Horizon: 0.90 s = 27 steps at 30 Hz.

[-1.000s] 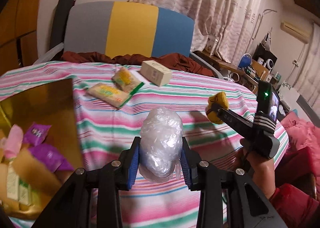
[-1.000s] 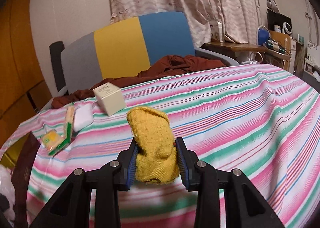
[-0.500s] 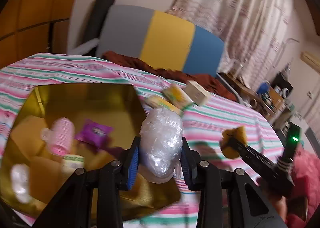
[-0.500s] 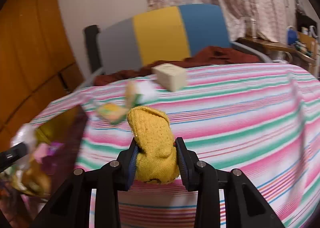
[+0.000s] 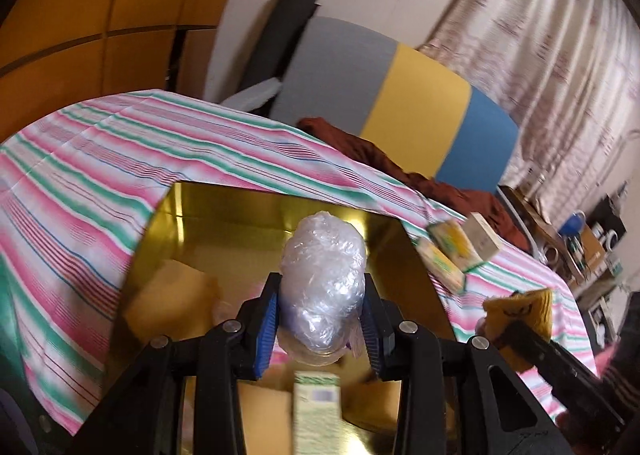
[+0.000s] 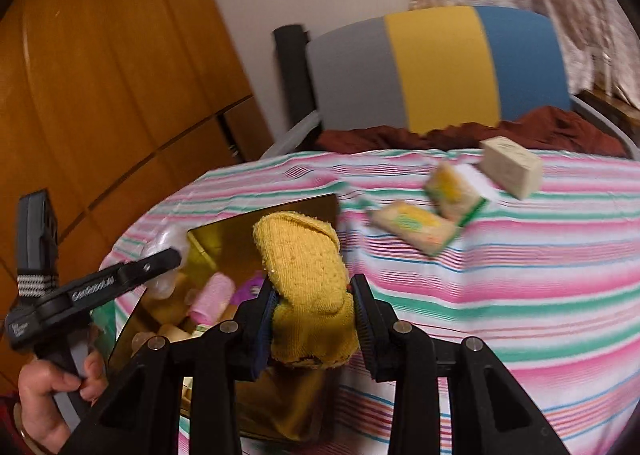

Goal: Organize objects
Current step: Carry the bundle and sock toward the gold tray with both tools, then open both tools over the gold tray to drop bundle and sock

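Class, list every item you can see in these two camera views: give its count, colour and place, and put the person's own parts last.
Crumpled clear plastic ball: one, clear, in left jaws above the box.
Yellow knitted cloth: one, yellow, in right jaws.
Gold open box: one, gold, on the striped cloth, holding small items.
Pink roll: one, pink, inside the box.
Yellow-green packets: two, on the striped cloth.
Cream carton: one, beyond the packets.
Striped tablecloth: one, pink-green-white.
Left gripper: shut.
Right gripper: shut.

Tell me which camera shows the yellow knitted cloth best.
The right wrist view: the yellow knitted cloth fills the centre, clamped in the right gripper. The left wrist view shows only a blurred corner of it at the right edge.
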{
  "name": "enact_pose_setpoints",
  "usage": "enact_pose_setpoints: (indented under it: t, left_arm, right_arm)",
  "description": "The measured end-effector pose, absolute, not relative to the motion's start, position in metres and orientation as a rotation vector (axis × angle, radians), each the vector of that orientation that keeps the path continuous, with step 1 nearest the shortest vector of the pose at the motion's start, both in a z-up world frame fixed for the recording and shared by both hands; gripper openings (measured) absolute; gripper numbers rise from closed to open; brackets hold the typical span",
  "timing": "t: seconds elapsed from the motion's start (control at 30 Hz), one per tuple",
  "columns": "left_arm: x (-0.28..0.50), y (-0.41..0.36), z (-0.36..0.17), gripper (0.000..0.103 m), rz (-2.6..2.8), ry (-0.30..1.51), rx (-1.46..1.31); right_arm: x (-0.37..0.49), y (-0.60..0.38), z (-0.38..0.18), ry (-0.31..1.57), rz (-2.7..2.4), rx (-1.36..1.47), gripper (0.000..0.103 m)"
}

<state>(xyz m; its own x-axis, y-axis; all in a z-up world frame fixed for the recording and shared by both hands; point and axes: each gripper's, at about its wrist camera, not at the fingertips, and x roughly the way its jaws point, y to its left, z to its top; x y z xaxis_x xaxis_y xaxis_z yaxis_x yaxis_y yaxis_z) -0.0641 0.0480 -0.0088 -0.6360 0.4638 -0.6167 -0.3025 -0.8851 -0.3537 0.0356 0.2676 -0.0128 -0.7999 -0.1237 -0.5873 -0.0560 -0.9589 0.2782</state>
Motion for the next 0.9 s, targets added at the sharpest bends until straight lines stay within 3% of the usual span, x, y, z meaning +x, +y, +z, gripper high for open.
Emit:
enact_pose_setpoints:
  t: [0.23,0.4,0.9]
  left_arm:
    - [-0.075,0.029,-0.016,0.038,2.518,-0.329,-1.063]
    - [-0.08,0.025,-0.023,0.038,2.517,-0.336,-1.094]
    - [-0.1,0.049,-0.034,0.038,2.481,-0.309,-1.166]
  right_arm:
    - [0.003,0.244,-0.023,-0.354,-2.897,1.069,0.038]
    - [-0.014,0.249,-0.032,-0.427,-2.9,1.142,0.047]
    - [0.032,0.272,-0.033,-0.695,-2.907,1.063,0.049]
